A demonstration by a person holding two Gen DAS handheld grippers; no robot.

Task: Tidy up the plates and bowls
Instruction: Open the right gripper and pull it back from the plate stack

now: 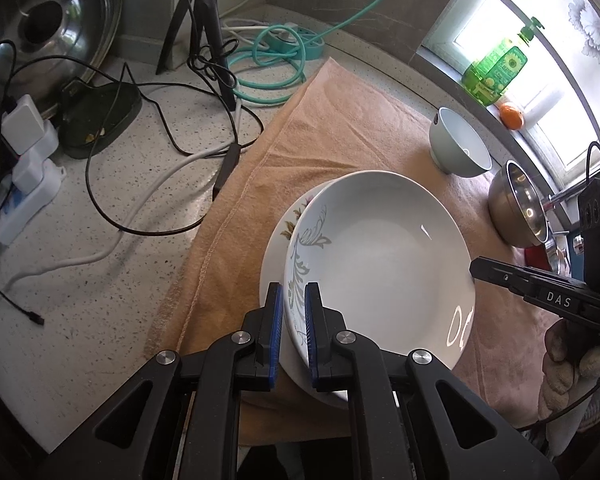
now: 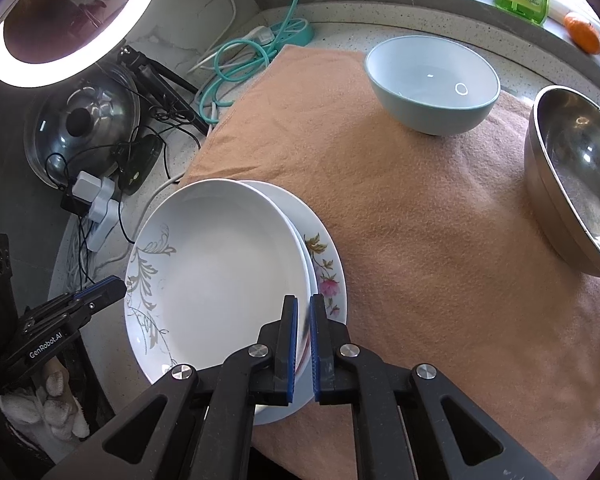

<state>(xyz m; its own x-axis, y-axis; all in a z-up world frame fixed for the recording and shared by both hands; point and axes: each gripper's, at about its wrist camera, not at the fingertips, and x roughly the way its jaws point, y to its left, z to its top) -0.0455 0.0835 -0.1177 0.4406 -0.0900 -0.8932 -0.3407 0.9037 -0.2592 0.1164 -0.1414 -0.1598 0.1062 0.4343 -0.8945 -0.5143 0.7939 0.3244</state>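
In the left wrist view, the left gripper (image 1: 293, 308) is at the bottom middle. Its two blue pads pinch the near rim of the top plate (image 1: 380, 256), a white plate with a grey leaf drawing. This plate is tilted and sits over a flower plate (image 1: 278, 236) that peeks out on the left. Both are on the tan towel (image 1: 320, 128) in the middle of the frame. At the right edge, the right gripper (image 1: 478, 269) touches the far rim of the top plate. A pale blue bowl (image 1: 458, 144) and a shiny metal bowl (image 1: 518, 204) stand at the upper right. Black and teal wires lie on the speckled counter (image 1: 148, 184) at the upper left.

In the right wrist view, the right gripper (image 2: 304, 312) at the bottom middle is closed on the rim of the top plate (image 2: 220, 272). The flower plate (image 2: 328, 276) shows under it on the right. The left gripper (image 2: 118, 288) grips the plate's rim at the left. The pale blue bowl (image 2: 432, 88) is at the top, and the metal bowl (image 2: 572, 176) is at the right edge, both on the tan towel (image 2: 420, 240). A ring light (image 2: 72, 20) glows at the upper left.
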